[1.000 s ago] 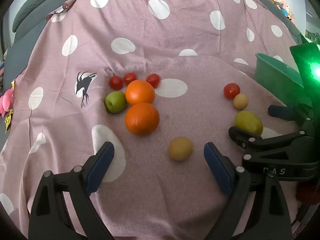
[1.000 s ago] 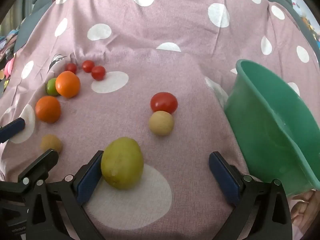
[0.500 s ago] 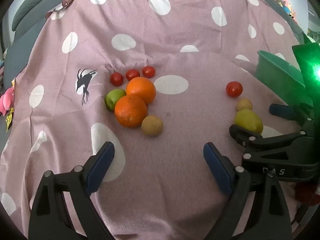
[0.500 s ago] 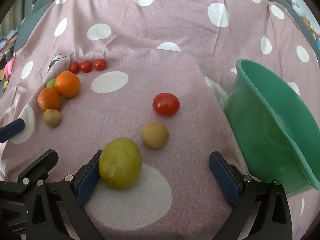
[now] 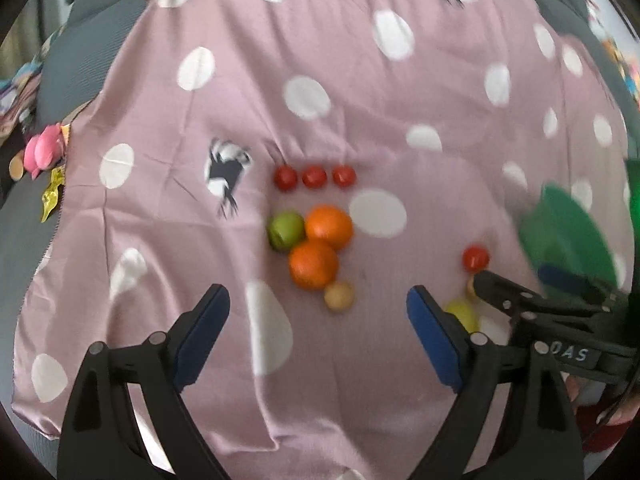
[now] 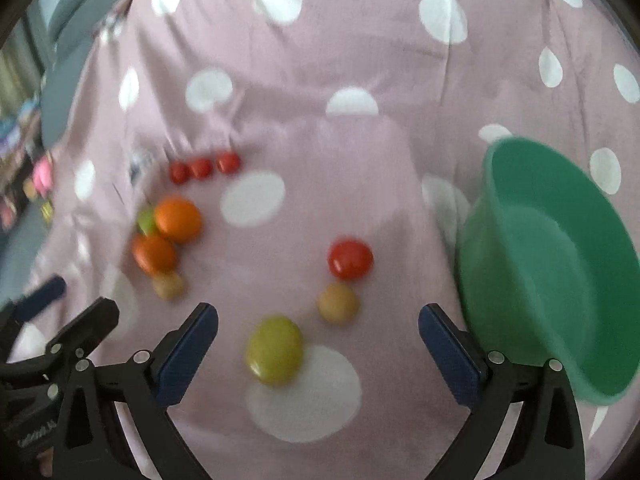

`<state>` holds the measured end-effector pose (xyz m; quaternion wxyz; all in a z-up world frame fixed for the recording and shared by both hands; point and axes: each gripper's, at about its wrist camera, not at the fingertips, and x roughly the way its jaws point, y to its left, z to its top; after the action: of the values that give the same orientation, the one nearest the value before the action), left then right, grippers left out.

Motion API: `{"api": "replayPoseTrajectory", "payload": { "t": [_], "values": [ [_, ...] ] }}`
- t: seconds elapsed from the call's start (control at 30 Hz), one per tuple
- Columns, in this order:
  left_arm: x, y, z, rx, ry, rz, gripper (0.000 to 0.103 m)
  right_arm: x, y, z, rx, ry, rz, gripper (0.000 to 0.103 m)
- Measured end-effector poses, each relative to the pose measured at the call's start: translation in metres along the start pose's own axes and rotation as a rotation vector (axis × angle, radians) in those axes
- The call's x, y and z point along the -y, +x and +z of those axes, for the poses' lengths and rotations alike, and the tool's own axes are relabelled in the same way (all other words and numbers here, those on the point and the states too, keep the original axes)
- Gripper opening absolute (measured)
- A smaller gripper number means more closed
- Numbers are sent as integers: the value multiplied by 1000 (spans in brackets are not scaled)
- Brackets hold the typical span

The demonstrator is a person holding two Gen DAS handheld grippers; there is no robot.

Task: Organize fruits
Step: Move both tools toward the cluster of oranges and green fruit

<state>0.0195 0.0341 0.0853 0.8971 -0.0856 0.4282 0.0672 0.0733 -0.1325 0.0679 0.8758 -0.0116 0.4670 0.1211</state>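
Left gripper (image 5: 318, 320) spread wide, holding nothing, over pink dotted cloth (image 5: 360, 80). Cluster at its 12 o'clock: two oranges (image 5: 314, 264), green fruit (image 5: 285, 230), tan ball (image 5: 339, 296) touching. Right gripper (image 6: 318, 344) released, empty; yellow-green fruit (image 6: 275, 350) between fingers. Green bowl (image 6: 560, 280) at 3 o'clock.

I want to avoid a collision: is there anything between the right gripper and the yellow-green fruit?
Nothing visible. The right gripper is open, and the yellow-green fruit lies on bare cloth just ahead, between its fingers. The tan fruit sits beyond it.
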Motion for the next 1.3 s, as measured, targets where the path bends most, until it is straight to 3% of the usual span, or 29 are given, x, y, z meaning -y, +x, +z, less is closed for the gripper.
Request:
{"api": "replayPoseTrajectory", "payload": {
  "t": [0.17,0.27,0.37,0.5,0.8,1.3],
  "values": [
    [-9,9,33,-16,-33,9,90,0,-6,29,34,114,78,101],
    [-16,24,43,-56,-76,-10,89,-3,6,26,13,113,58,101],
    [-18,36,42,-90,-109,-68,89,-3,14,18,-15,88,29,93],
    [-15,47,36,-142,-101,-56,80,-1,19,11,-33,98,65,92],
    [-24,41,22,-145,-169,-67,67,-5,22,7,-32,99,95,83],
    [-24,43,18,-161,-152,-72,67,-9,28,6,-37,87,68,82]
  ]
}}
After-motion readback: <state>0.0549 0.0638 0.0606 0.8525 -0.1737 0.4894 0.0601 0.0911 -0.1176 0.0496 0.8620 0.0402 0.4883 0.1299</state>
